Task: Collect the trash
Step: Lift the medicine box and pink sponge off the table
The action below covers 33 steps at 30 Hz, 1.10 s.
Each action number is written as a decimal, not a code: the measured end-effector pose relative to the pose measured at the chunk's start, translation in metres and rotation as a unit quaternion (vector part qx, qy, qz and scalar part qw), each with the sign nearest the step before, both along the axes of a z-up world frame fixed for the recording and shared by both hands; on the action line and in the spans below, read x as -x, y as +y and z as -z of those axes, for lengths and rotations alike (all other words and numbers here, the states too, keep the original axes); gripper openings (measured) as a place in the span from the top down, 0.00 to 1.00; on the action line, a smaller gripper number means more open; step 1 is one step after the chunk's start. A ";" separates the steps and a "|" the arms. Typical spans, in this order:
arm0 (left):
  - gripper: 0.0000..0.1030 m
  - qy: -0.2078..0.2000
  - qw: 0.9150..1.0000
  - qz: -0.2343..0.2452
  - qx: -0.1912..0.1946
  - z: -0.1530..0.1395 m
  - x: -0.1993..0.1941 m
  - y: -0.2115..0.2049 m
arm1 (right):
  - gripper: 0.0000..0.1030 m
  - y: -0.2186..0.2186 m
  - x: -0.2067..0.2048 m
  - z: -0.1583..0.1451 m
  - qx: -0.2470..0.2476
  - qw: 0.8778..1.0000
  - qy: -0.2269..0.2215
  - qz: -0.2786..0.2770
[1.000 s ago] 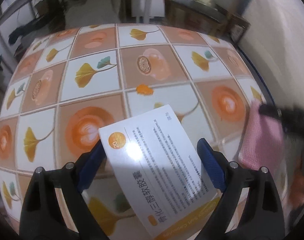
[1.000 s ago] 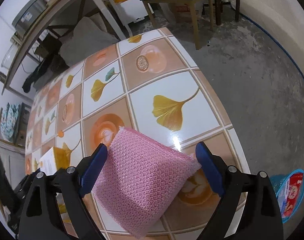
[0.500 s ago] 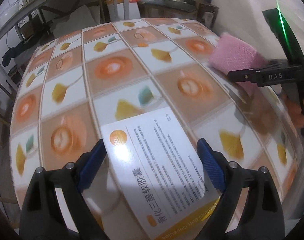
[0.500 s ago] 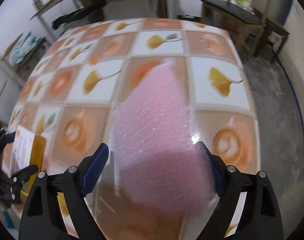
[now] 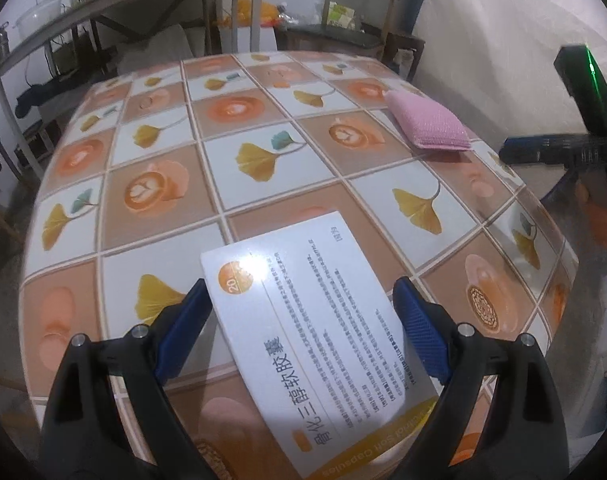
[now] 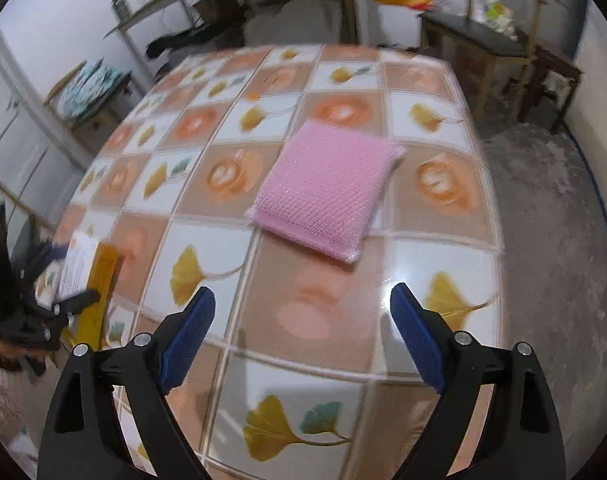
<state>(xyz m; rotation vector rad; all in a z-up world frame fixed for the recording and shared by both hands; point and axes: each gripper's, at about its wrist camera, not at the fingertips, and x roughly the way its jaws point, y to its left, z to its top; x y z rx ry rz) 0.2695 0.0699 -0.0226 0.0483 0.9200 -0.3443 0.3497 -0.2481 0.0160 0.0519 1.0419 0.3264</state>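
The left hand-held gripper (image 5: 301, 308) has its blue pads either side of a white medicine box (image 5: 317, 326), the left pad pressed against the box's edge and the right pad just beside the other edge; whether it truly clamps the box I cannot tell. The box bears black Chinese print, an orange disc at one corner and an orange stripe along its near end, and it sits over the near part of the tabletop (image 5: 263, 120), tilted to the left.

The right hand-held gripper (image 6: 303, 316) hovers above the near right part of the tabletop with its jaws spread wide and nothing between them. Beyond its pads, well apart from them, a pink mesh sponge (image 6: 327, 188) lies flat on the tabletop, toward the right edge. From the left gripper's camera this sponge shows at the far right, with the right gripper's black body beside the table edge.

The tabletop wears a glossy cloth of brown and white squares printed with coffee cups and ginkgo leaves. Past the far edge stand a wooden chair (image 6: 499, 40) and a long shelf table (image 5: 115, 20) carrying a glass bowl.
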 end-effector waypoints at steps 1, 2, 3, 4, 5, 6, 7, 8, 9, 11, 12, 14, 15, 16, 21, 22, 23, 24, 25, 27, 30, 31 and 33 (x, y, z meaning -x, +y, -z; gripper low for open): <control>0.15 -0.001 1.000 0.000 0.000 -0.001 0.000 -0.001 | 0.10 -0.004 -0.006 -0.002 -0.006 1.000 -0.001 0.015; 0.15 0.000 1.000 -0.002 0.001 0.000 0.000 -0.001 | 0.10 -0.007 -0.014 -0.003 -0.017 1.000 0.002 0.026; 0.15 0.002 1.000 -0.005 0.001 0.000 0.000 -0.002 | 0.09 -0.008 -0.025 -0.001 -0.032 0.999 0.009 0.035; 0.15 0.004 1.000 -0.006 0.004 0.001 0.001 -0.002 | 0.09 -0.008 -0.036 0.001 -0.040 0.998 0.016 0.044; 0.15 0.006 1.000 -0.007 0.005 0.001 0.002 -0.001 | 0.09 -0.006 -0.047 0.006 -0.043 0.997 0.023 0.053; 0.15 0.009 1.000 -0.009 0.006 0.002 0.003 -0.001 | 0.09 0.000 -0.063 0.013 -0.045 0.997 0.034 0.061; 0.15 0.010 1.000 -0.011 0.006 0.002 0.004 -0.001 | 0.09 0.004 -0.072 0.018 -0.046 0.996 0.042 0.060; 0.15 0.008 1.000 -0.013 0.007 0.001 0.006 0.000 | 0.09 0.012 -0.084 0.025 -0.042 0.996 0.052 0.058; 0.15 0.005 1.000 -0.016 0.006 0.001 0.007 0.001 | 0.09 0.018 -0.090 0.030 -0.035 0.996 0.057 0.057; 0.14 -0.002 1.000 -0.019 0.001 -0.001 0.010 0.003 | 0.09 0.029 -0.102 0.039 -0.012 0.996 0.064 0.056; 0.14 -0.005 1.000 -0.017 -0.001 -0.002 0.011 0.003 | 0.09 0.035 -0.107 0.043 0.012 0.997 0.060 0.055; 0.14 -0.010 1.000 -0.016 -0.005 -0.002 0.015 0.004 | 0.09 0.042 -0.110 0.046 0.047 0.996 0.047 0.059; 0.14 -0.010 1.000 -0.016 -0.005 -0.002 0.017 0.004 | 0.09 0.044 -0.109 0.046 0.052 0.996 0.044 0.058; 0.14 -0.009 1.000 -0.017 -0.003 -0.002 0.018 0.006 | 0.09 0.044 -0.107 0.046 0.056 0.996 0.041 0.058; 0.14 -0.006 1.000 -0.023 0.005 -0.001 0.022 0.011 | 0.16 0.042 -0.083 0.041 0.058 0.997 0.028 0.050; 0.14 -0.006 1.000 -0.024 0.005 -0.001 0.022 0.012 | 0.16 0.042 -0.076 0.039 0.057 0.997 0.026 0.046; 0.14 -0.007 1.000 -0.024 0.005 -0.001 0.024 0.013 | 0.16 0.040 -0.065 0.035 0.053 0.998 0.022 0.040; 0.14 -0.007 1.000 -0.024 0.005 -0.002 0.025 0.014 | 0.16 0.039 -0.057 0.033 0.050 0.998 0.019 0.036; 0.14 -0.008 1.000 -0.023 0.007 -0.003 0.028 0.015 | 0.16 0.038 -0.047 0.030 0.043 0.999 0.017 0.028; 0.14 -0.012 1.000 -0.022 0.013 -0.006 0.032 0.016 | 0.16 0.038 -0.025 0.026 0.024 1.000 0.013 0.007; 0.14 -0.016 0.999 -0.022 0.028 -0.012 0.039 0.022 | 0.16 0.042 0.001 0.024 0.009 1.000 0.011 -0.022; 0.14 -0.017 0.999 -0.023 0.034 -0.014 0.040 0.023 | 0.15 0.043 0.008 0.024 0.007 1.000 0.009 -0.029; 0.12 -0.012 0.998 -0.024 0.048 -0.016 0.041 0.026 | 0.14 0.047 0.019 0.024 0.012 0.999 0.006 -0.038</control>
